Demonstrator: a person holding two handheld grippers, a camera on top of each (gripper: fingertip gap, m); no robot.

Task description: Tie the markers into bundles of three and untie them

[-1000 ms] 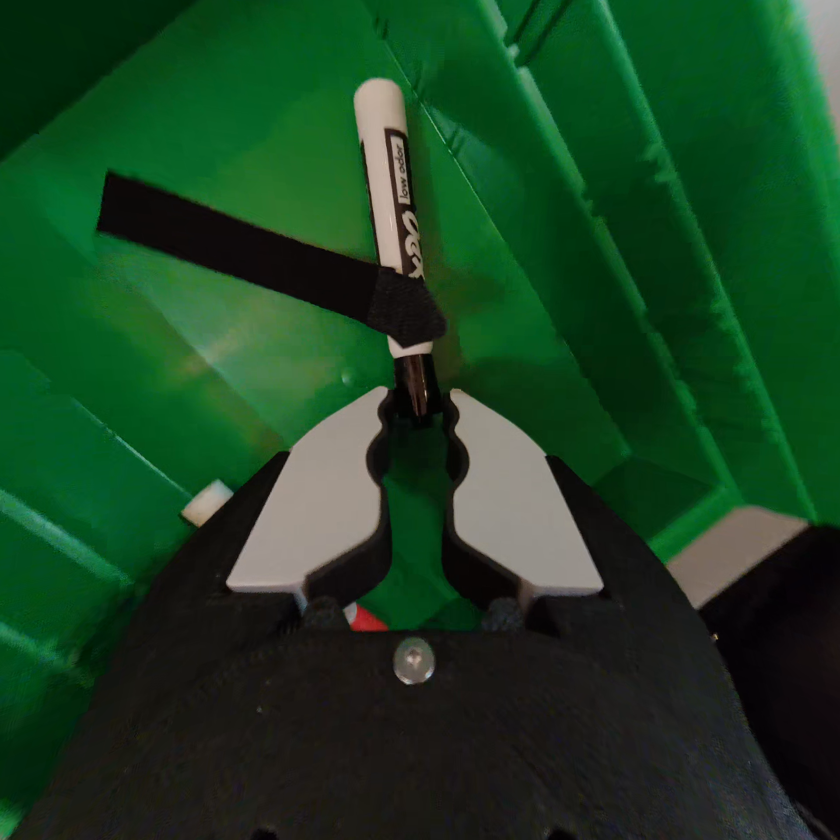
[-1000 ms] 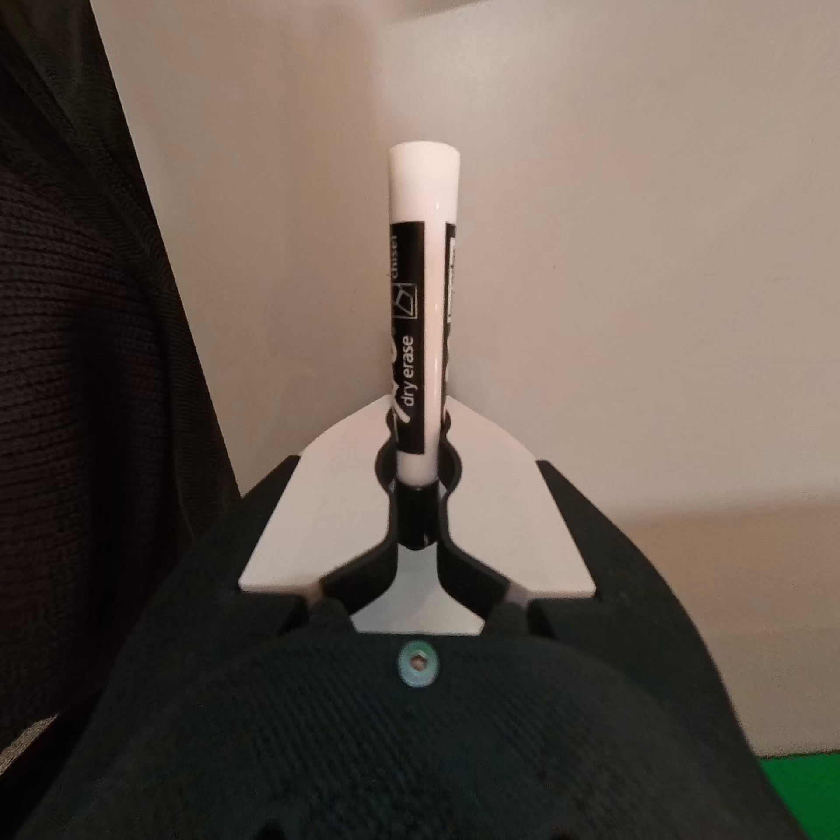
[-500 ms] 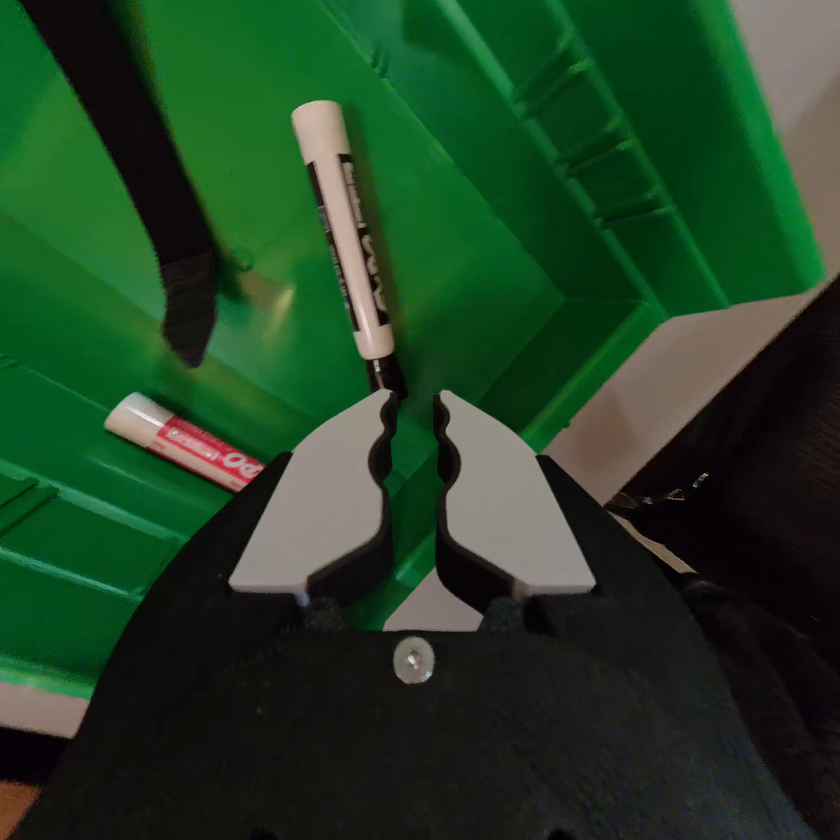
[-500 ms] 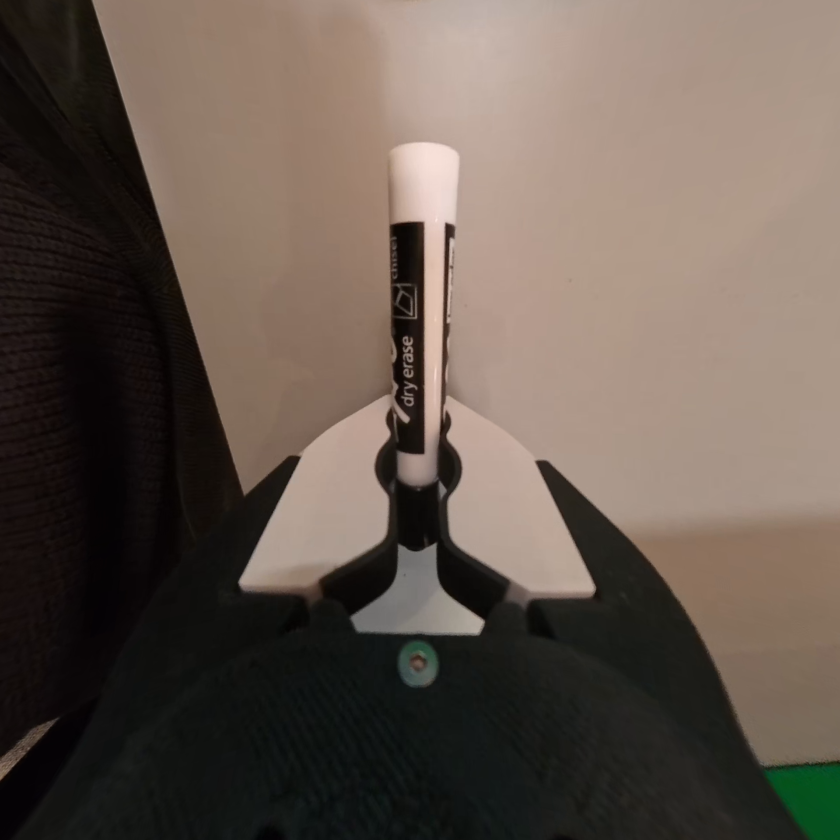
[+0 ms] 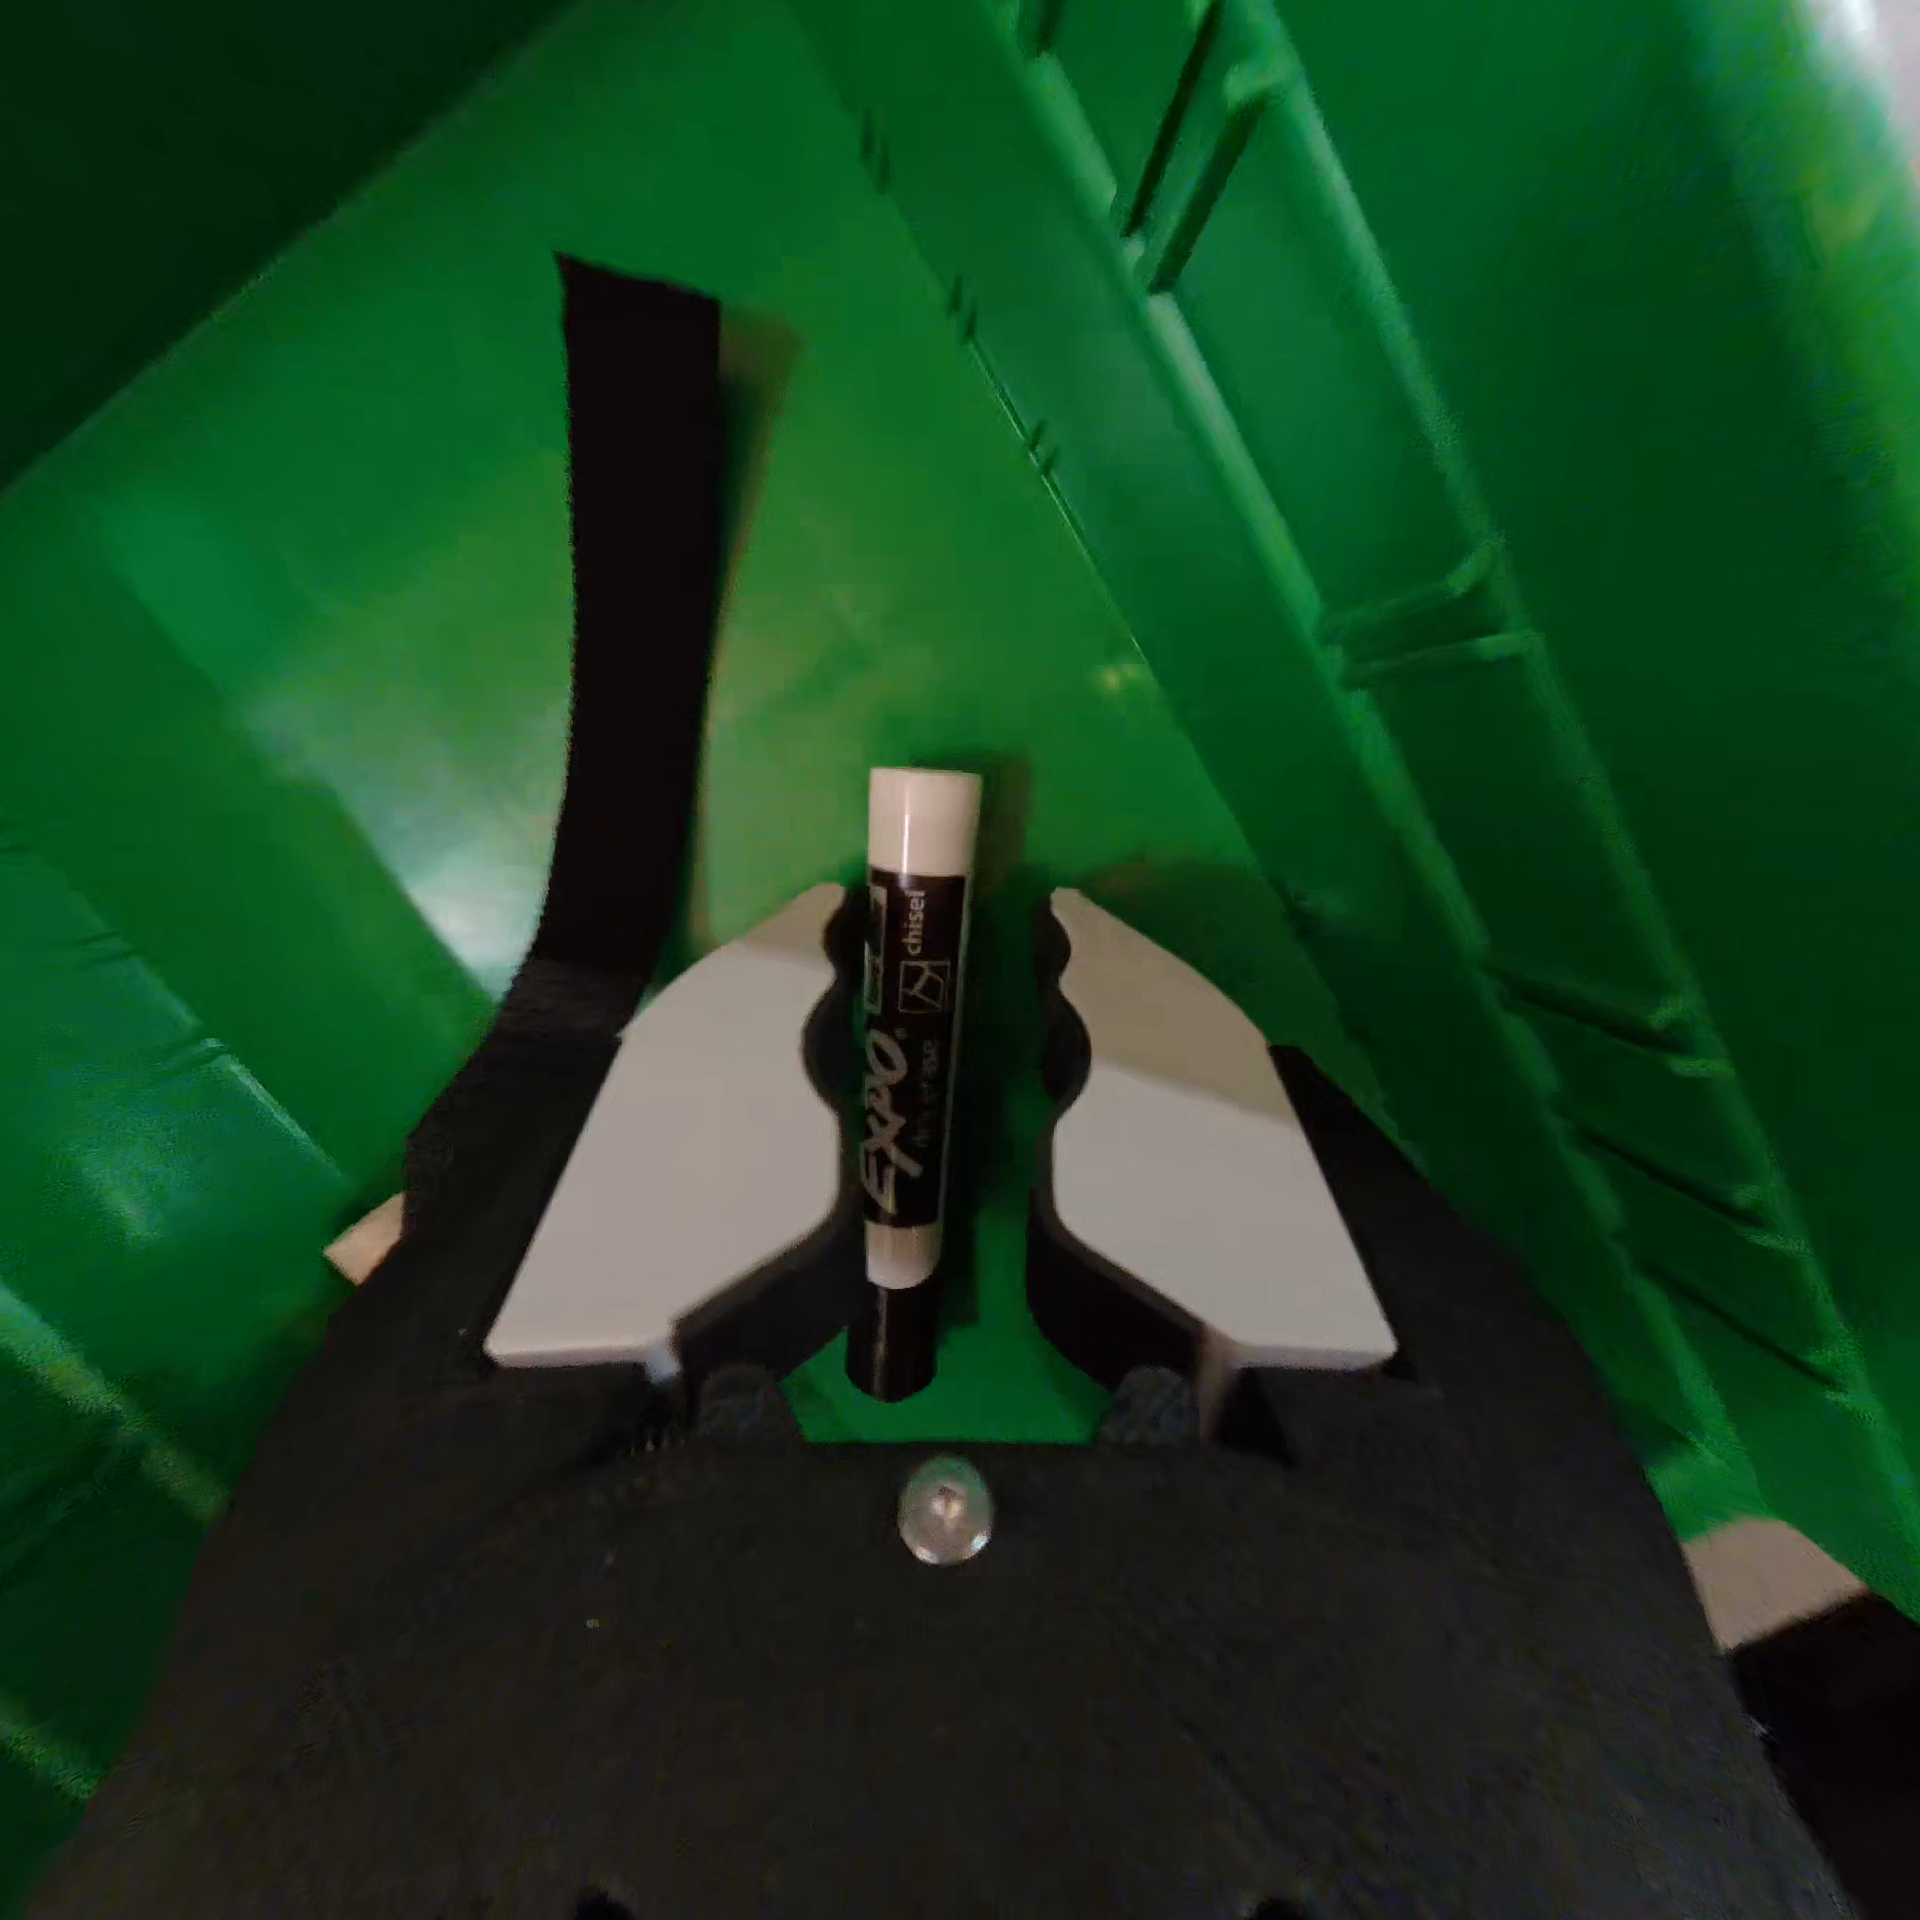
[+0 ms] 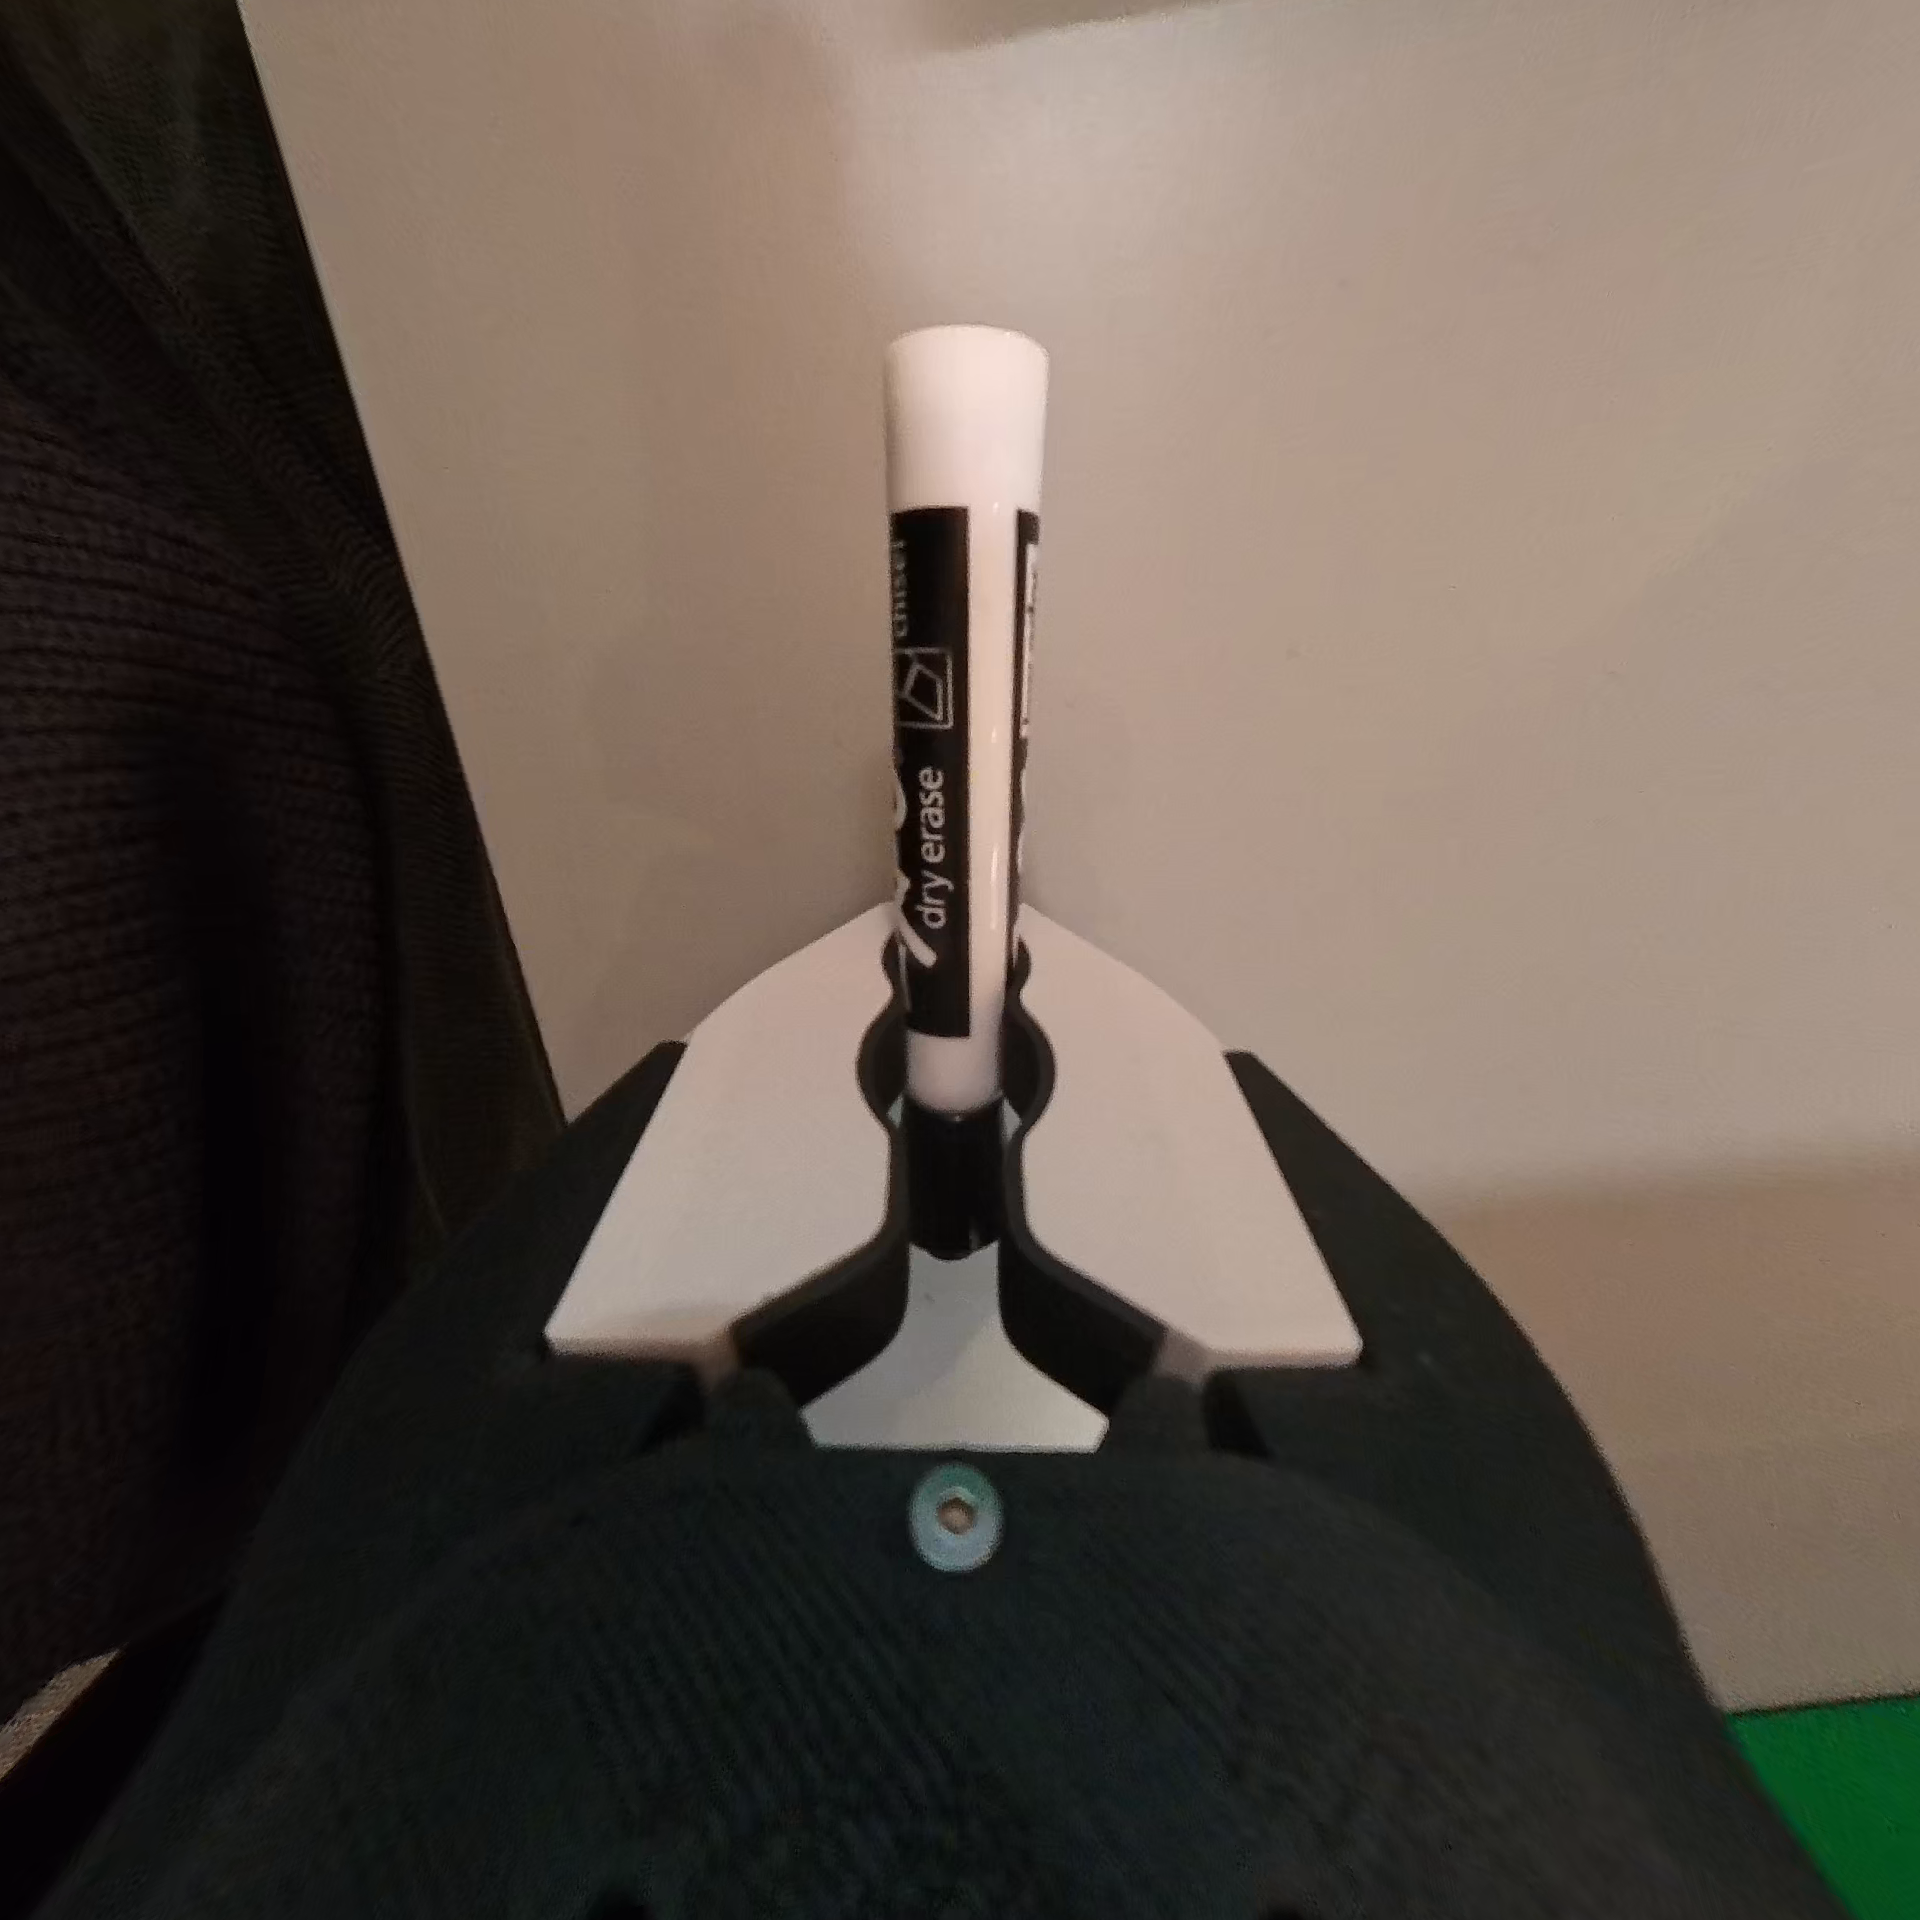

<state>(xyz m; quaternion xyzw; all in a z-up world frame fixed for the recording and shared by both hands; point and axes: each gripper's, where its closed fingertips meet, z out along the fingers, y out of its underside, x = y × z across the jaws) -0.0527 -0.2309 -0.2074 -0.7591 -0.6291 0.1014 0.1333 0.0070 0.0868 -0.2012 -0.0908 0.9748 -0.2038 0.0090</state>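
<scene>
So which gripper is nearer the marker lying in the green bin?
Left. The left gripper is open astride the marker in the green bin. The right gripper is outside the bin, clamped on another marker.

Left gripper (image 5: 940,914), jaws apart, straddles a white-and-black marker (image 5: 920,1049) lying on green bin (image 5: 364,623) floor, white end toward 12 o'clock. Right gripper (image 6: 958,961) clamps a second marker (image 6: 961,727), pointing 12 o'clock.
</scene>
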